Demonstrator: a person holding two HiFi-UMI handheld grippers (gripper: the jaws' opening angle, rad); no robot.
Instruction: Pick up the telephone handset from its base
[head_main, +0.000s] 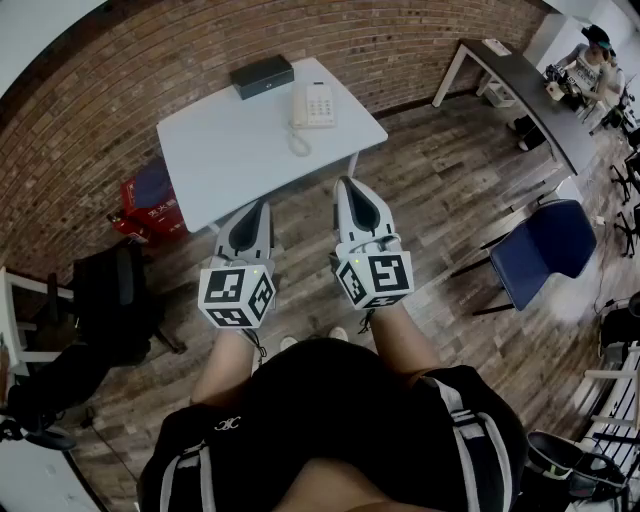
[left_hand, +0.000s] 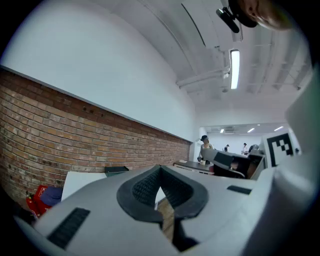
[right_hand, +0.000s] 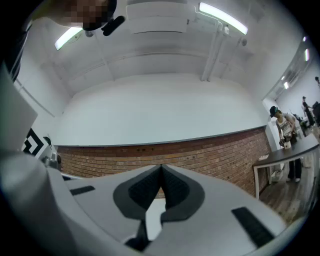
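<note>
Telephone (head_main: 314, 104), boxy and white, sits on smooth rectangular table (head_main: 225, 155).

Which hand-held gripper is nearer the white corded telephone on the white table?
Right. The right hand-held gripper is short of the white table's edge, below-right of the white corded telephone in the head view; the left hand-held gripper sits lower-left, farther off.

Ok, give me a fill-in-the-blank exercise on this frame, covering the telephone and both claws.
1. The white telephone handset lies ____ its white base.
2. The left claw and the right claw are both ____, holding nothing.
3. In the head view, the dark rectangular box sits ____ of the telephone on the white table.
4. The padded chair is ____.
Missing words: on; shut; left; blue.
</note>
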